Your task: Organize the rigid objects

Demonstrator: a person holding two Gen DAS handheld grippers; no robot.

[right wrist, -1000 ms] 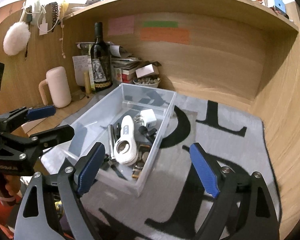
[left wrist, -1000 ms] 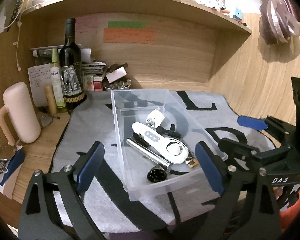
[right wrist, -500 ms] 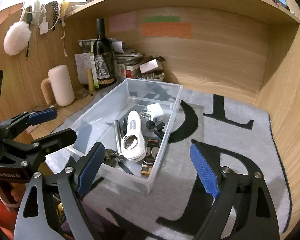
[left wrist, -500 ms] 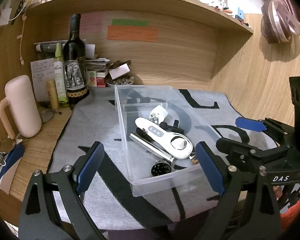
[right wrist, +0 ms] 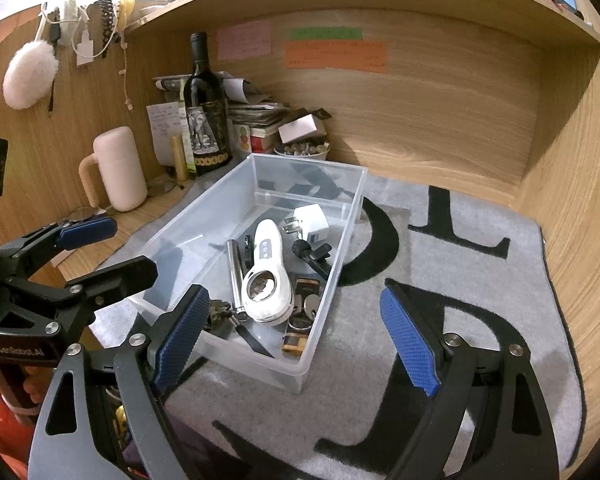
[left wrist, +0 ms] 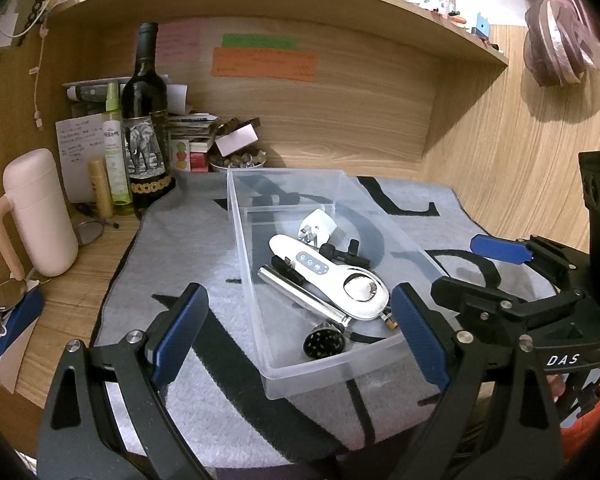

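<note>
My left gripper (left wrist: 300, 332) spread wide and empty, my right gripper (right wrist: 296, 336) likewise, clear rectangular plastic bin (right wrist: 320, 320) on the grey lettered mat (right wrist: 480, 280) just ahead, white handheld device (right wrist: 266, 276) lying inside among small items.

Black tongs (left wrist: 300, 332) — blue ribbed pads (right wrist: 408, 342), silver screws.

A wooden desk (left wrist: 80, 300) carries a grey lettered mat (right wrist: 480, 280), with a clear bin (right wrist: 332, 280) on it.
</note>
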